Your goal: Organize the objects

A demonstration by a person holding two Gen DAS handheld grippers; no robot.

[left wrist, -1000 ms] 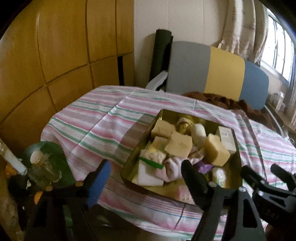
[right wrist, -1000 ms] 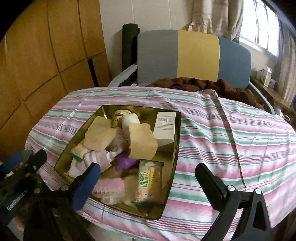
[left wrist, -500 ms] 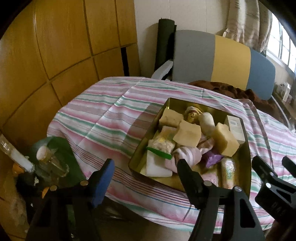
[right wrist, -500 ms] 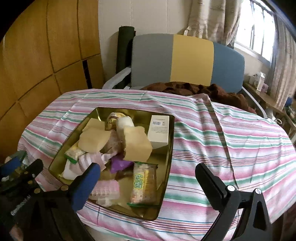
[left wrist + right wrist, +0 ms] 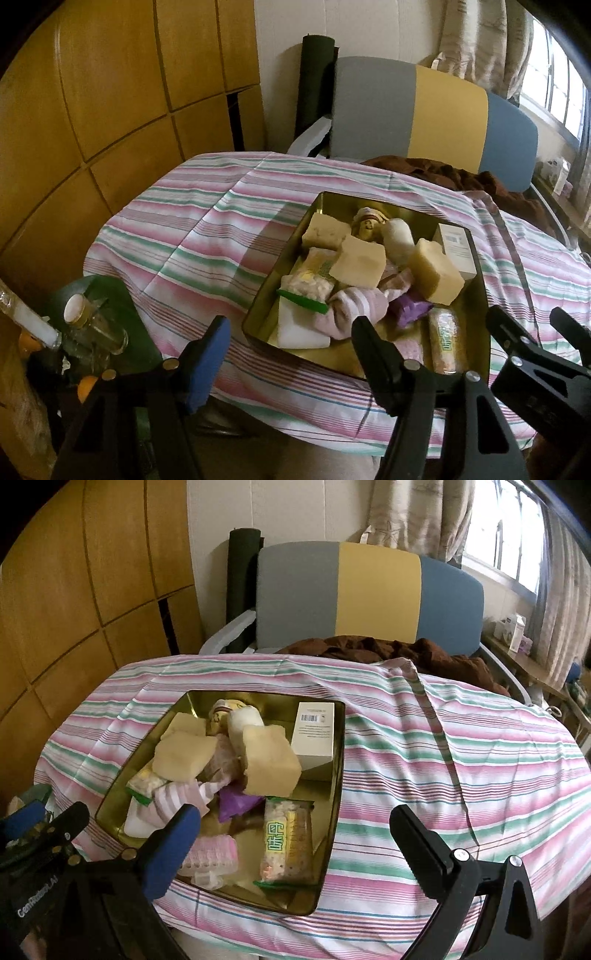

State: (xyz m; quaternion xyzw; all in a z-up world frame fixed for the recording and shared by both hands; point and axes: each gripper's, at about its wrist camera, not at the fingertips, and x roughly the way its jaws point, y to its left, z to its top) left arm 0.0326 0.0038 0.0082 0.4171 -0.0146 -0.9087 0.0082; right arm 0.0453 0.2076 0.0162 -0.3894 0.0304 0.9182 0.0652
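Observation:
A gold tin tray on the striped table holds a heap: tan blocks, a white box, a pink striped sock, a purple piece, snack packets and a pink ribbed item. My left gripper hovers at the tray's near left corner, its jaws closing with nothing between them. At the tray's near right corner my right gripper stands open and empty.
A pink-and-green striped cloth covers the table. Behind it stands a grey, yellow and blue chair with brown fabric. Wooden panels line the left wall. A glass bottle sits on a green stool at lower left.
The left gripper's fingers have come somewhat closer together. Both views have shifted only slightly, and the tray's contents lie as before.

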